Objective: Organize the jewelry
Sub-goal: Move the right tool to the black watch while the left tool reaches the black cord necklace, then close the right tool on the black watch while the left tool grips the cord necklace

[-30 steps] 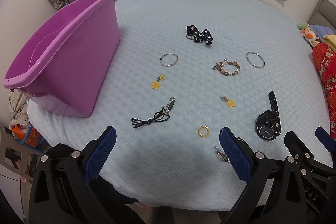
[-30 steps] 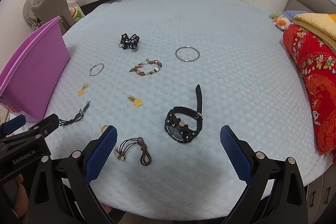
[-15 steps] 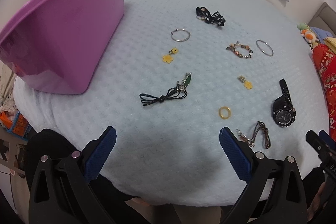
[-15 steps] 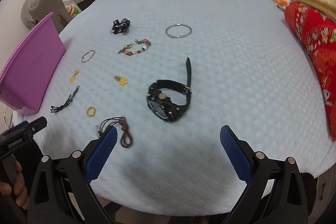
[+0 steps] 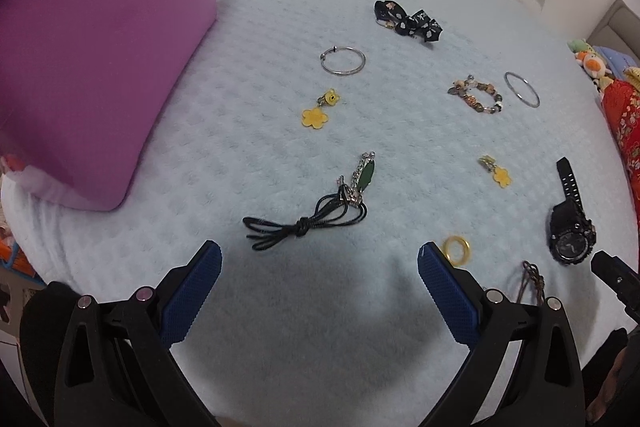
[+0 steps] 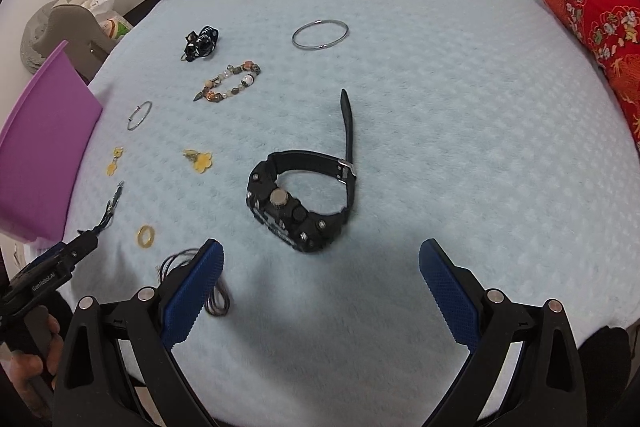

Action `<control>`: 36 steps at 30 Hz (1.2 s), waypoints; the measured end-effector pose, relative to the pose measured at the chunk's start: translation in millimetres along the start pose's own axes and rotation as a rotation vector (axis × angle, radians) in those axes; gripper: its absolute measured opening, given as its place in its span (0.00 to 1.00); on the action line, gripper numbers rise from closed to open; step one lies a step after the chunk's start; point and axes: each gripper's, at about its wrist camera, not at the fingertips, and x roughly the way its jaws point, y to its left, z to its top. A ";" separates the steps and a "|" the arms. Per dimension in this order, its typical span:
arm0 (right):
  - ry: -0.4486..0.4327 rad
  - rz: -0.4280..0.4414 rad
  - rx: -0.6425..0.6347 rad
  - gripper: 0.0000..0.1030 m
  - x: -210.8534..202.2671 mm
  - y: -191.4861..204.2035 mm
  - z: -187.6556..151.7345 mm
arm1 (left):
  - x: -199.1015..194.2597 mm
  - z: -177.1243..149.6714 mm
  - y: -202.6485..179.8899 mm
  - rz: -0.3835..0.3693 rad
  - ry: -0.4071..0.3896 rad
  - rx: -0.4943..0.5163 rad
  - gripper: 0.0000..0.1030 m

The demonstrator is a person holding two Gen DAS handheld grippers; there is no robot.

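Left wrist view: left gripper (image 5: 319, 255) spread wide, blue pads empty, touching nothing, above the light blue blanket (image 5: 256, 155). Black cord pendant (image 5: 320, 211) lies just ahead between the fingers. Gold ring (image 5: 458, 249) just beside the right fingertip. Purple bin (image 5: 92, 59) at left.

Right wrist view: right gripper (image 6: 321, 254) also wide apart, holding nothing. Black watch (image 6: 304, 199) lies just ahead between the fingers, not touched. Brown cord (image 6: 216, 301) partly hidden behind the left pad. Beaded bracelet (image 6: 230, 83) and silver bangle (image 6: 320, 35) farther off.
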 end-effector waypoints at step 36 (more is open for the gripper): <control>-0.045 -0.132 -0.097 0.92 73.2 17.4 17.4 | 51.2 10.2 -8.3 0.048 -0.113 0.055 0.92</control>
